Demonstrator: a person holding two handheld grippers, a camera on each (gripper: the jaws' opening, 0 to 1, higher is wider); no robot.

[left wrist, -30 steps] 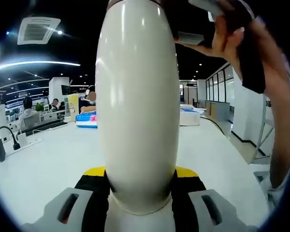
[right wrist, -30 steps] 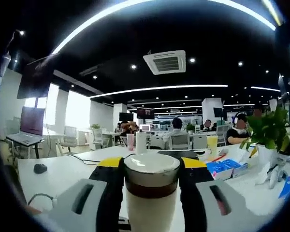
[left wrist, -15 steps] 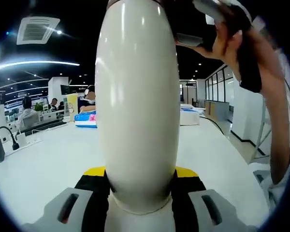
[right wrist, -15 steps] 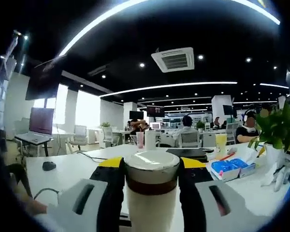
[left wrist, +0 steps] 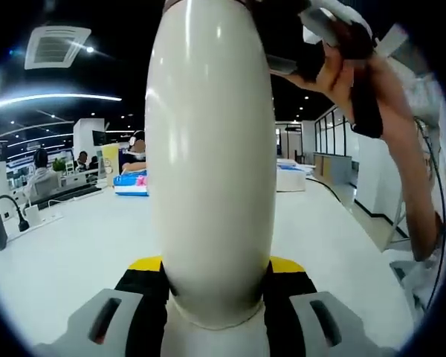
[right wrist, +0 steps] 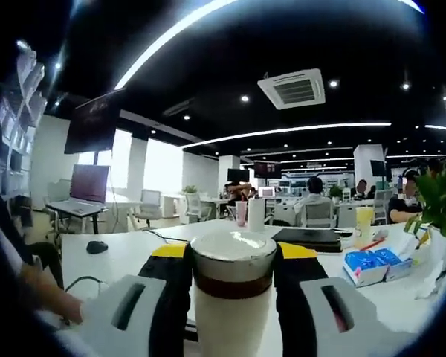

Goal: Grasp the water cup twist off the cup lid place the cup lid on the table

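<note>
Cream water cup [left wrist: 210, 160] clamped upright in the left gripper [left wrist: 212, 286]; right gripper [right wrist: 232, 260] closed on its brown-banded cup lid [right wrist: 233, 256].
Beyond, a white counter [right wrist: 134, 249] carries a mouse [right wrist: 96, 247], a blue box [right wrist: 372, 262]; no legible writing.

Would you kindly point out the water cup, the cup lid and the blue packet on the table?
water cup [left wrist: 210, 163]: left gripper view, cream body.
cup lid [right wrist: 233, 260]: right gripper view, side wall.
blue packet [right wrist: 377, 260]: right gripper view, top face.
</note>
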